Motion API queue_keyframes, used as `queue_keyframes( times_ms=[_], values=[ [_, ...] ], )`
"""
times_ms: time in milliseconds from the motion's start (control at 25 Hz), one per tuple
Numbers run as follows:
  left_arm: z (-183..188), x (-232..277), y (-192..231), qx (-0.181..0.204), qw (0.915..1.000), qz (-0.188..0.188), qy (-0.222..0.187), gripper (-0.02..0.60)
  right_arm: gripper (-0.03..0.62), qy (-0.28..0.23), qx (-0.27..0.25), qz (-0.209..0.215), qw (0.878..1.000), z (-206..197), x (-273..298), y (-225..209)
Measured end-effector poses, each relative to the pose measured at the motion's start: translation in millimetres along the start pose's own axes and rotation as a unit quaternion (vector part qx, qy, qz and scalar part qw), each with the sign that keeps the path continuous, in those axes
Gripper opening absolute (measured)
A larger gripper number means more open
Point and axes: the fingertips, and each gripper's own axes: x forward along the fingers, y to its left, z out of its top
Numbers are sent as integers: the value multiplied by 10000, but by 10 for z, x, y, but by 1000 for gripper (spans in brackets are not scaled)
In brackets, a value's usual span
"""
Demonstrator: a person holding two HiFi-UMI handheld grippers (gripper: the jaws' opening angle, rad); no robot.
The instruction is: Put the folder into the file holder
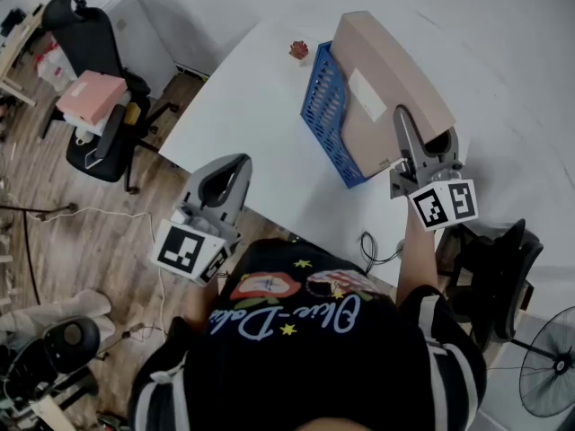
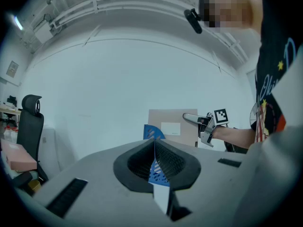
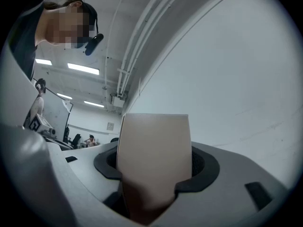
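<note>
A thick tan folder (image 1: 395,70) with a white label stands on edge on the white table (image 1: 260,97). It is behind the lattice wall of the blue file holder (image 1: 323,106), seemingly inside it, and leans to the right. My right gripper (image 1: 402,119) is shut on the folder's near end. In the right gripper view the folder (image 3: 154,155) fills the space between the jaws. My left gripper (image 1: 235,164) hovers at the table's front-left edge with its jaws together and nothing in them. The left gripper view shows the holder (image 2: 152,131), the folder (image 2: 173,126) and the right gripper (image 2: 185,117) ahead.
A small red object (image 1: 298,50) lies on the table beyond the holder. A black office chair (image 1: 99,142) carrying a pink box (image 1: 90,97) stands on the floor at left. Another chair (image 1: 494,268) and a fan (image 1: 548,366) are at right. A cable (image 1: 368,250) hangs off the near edge.
</note>
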Motion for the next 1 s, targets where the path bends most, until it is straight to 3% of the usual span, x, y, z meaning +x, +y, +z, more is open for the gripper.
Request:
queue_keyframes(
  times_ms=[1000],
  values=[
    [-28,-65,-23,22,10000,25,36,5,270,181,0,-22,9998,-312,-58,16]
  ],
)
